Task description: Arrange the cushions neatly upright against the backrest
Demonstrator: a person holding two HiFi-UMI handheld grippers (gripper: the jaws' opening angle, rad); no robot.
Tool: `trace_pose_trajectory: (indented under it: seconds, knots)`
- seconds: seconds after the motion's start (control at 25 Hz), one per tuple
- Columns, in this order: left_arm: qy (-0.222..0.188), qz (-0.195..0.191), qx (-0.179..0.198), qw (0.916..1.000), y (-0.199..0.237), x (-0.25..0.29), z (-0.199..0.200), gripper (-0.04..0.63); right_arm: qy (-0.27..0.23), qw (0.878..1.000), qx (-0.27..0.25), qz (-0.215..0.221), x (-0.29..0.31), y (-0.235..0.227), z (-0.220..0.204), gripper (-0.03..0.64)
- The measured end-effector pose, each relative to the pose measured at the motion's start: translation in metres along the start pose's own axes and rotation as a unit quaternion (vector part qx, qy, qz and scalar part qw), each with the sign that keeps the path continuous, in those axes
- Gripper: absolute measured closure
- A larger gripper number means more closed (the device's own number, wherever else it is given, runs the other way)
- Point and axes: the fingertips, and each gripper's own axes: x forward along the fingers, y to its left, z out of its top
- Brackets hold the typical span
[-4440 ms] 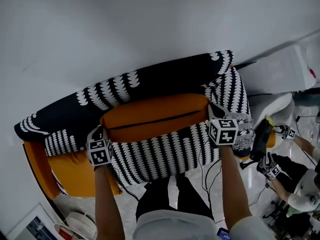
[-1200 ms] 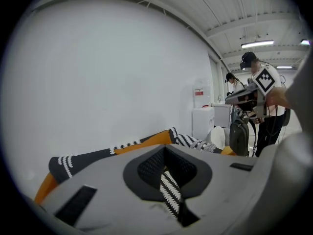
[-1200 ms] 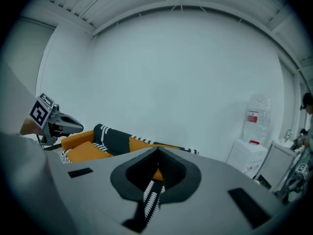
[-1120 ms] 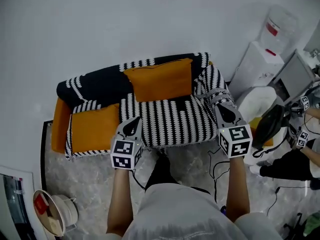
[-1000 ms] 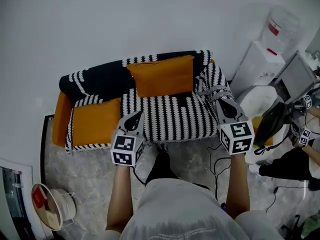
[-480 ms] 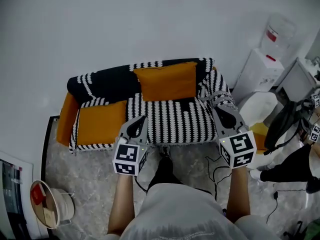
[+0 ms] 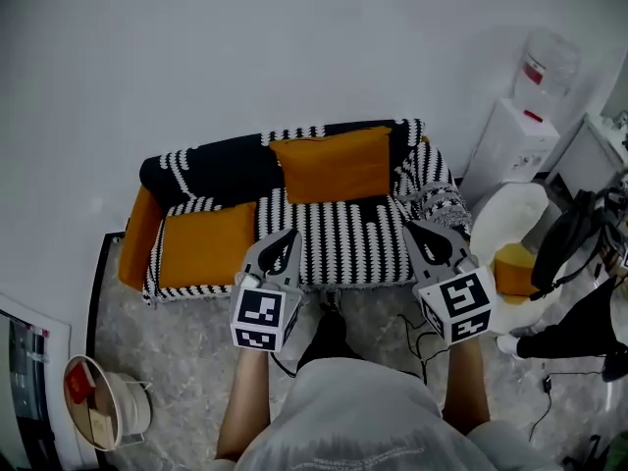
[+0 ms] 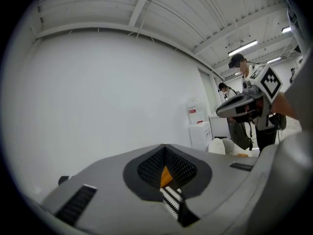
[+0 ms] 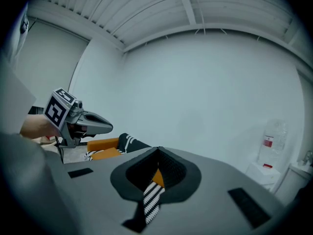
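Observation:
In the head view an orange cushion [image 7: 331,165] stands upright against the backrest of a black-and-white patterned sofa [image 7: 339,238]. To its left a dark patterned cushion [image 7: 201,170] leans on the backrest, and an orange cushion [image 7: 206,243] lies flat on the left of the seat. My left gripper [image 7: 286,235] and right gripper [image 7: 418,228] hover in front of the sofa's front edge, apart from all cushions. Both are shut with nothing in them. In each gripper view the closed jaws, left [image 8: 165,149] and right [image 9: 157,151], fill the lower frame, with only slivers of sofa showing between them.
A water dispenser [image 7: 517,130] stands right of the sofa, with a white seat [image 7: 510,214] and an orange item [image 7: 513,266] in front of it. A person [image 7: 589,312] sits at far right. A basket [image 7: 103,410] stands lower left on the marble floor.
Both grippers have drawn back from the sofa and risen a little. The sofa looks farther away. Seconds ago they were at the ends of the orange cushion; now they are off it.

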Motion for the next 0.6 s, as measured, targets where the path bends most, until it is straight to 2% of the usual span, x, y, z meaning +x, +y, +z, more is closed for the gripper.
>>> trace_pose_trajectory:
  seconds: [0.6]
  knots:
    - [0.003, -0.004, 0.005, 1.0, -0.002, -0.0033, -0.0006, 0.575, 0.014, 1.0, -0.013, -0.003, 0.0053, 0.004, 0.0012, 0.614]
